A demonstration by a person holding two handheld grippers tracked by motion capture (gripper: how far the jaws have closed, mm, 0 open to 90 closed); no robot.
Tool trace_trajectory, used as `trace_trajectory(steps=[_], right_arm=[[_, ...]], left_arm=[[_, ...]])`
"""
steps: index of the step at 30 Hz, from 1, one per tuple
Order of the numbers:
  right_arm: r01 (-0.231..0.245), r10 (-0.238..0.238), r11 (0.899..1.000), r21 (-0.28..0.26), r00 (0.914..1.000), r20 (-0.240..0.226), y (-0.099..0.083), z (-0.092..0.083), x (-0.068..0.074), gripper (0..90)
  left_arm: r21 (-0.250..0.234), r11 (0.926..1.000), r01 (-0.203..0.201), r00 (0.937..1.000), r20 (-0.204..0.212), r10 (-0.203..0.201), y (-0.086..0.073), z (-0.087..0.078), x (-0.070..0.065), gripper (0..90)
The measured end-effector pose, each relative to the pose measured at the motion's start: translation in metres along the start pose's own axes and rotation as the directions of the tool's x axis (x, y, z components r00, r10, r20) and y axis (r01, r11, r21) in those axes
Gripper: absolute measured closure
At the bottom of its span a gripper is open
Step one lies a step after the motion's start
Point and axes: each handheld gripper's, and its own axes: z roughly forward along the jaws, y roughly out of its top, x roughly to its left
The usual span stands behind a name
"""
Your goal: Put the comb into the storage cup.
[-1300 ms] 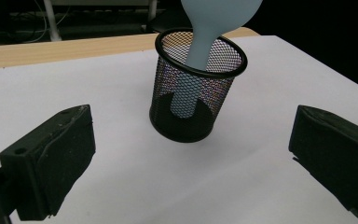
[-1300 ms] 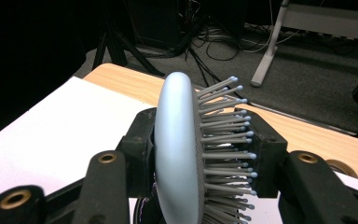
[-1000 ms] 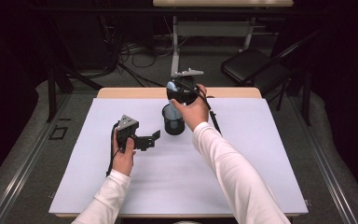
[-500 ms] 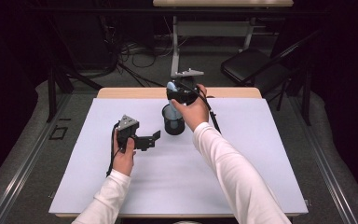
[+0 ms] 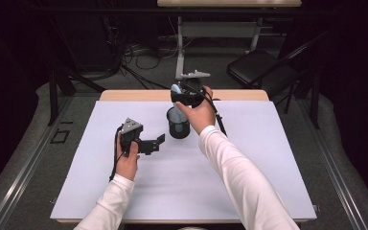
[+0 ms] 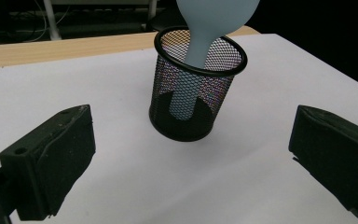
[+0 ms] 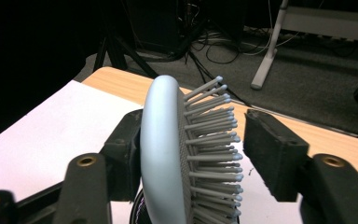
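A dim room with cables and a folding chair on the floor lies behind a wooden table (image 5: 124,95) covered by a white sheet (image 5: 182,187); near the far middle of that sheet stands a black wire-mesh pencil cup (image 5: 178,125), upright; in it stands a pale blue plastic hairbrush (image 6: 200,42), handle down inside the cup and its oval head rising above the rim, leaning a little toward the far side.

The right gripper (image 5: 184,94), held in the person's right hand (image 5: 199,112), hangs just over the cup around the brush head; in the right gripper view the smooth back of the head lies against the one jaw while the other jaw stands clear of the bristle tips, so the jaws are parted and do not clamp the brush; they have just been opening, with the brush head between them.

The left gripper (image 5: 159,142), held in the left hand (image 5: 127,155), rests low over the sheet just beside the cup on the person's left; its jaws point toward the cup and stand wide apart with nothing between them, as the left gripper view shows, the cup well ahead of the pads.

Against the earlier high views little differs: both hands, the cup and the brush sit in the same places as a second ago; the arms keep the same pose, and the left gripper's spread is unchanged; the loosened grip on the brush is the one change.
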Motion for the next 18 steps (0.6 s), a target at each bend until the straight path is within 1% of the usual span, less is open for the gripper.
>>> trace_trajectory(steps=[5, 13, 18], right_arm=[[-0.007, 0.008, 1.0, -0.013, 0.9999, 0.007, 0.0012, -0.0004, -0.0007, 31.4], [-0.029, 0.029, 0.999, -0.033, 0.9996, -0.006, 0.0027, -0.0022, -0.0023, 26.7], [-0.026, 0.026, 0.999, -0.04, 0.9996, -0.008, 0.0036, -0.0038, -0.003, 25.1]], left_arm=[[0.002, 1.0, 0.0, 1.0, -0.001, 0.0, -0.0001, 0.0001, 0.0, 0.5], [0.005, 1.0, 0.0, 1.0, -0.003, 0.0, -0.0004, 0.0008, 0.0, 0.5], [0.005, 1.0, 0.0, 1.0, -0.004, 0.0, -0.0004, 0.0008, 0.0002, 0.5]])
